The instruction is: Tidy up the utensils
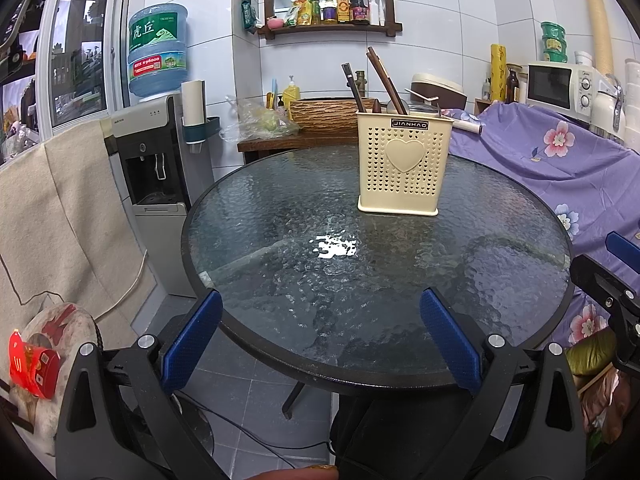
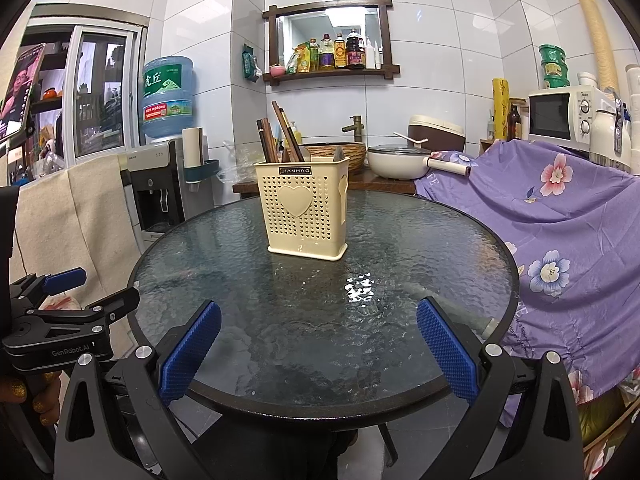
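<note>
PROGRESS: appearing near complete | utensils [image 2: 280,136] standing in holder [image 2: 306,210] on counter [image 2: 400,248], none lying loose | left hand-held gripper [image 1: 320,338] and right hand-held gripper [image 2: 318,344] hovering, jaws apart, holding nothing

"JIANHAO" on the utensil holder [image 1: 405,168]; "GenRobot.AI" on the left hand-held gripper [image 2: 64,280].

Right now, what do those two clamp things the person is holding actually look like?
Both are alike: black angular frames with silver bolts, each ending in two fingers faced with blue, knobbly-textured pads. The left gripper shows sideways in the right view, with white "GenRobot.AI" lettering on its body. The right gripper looks the same. A thin black cable trails below.
</note>
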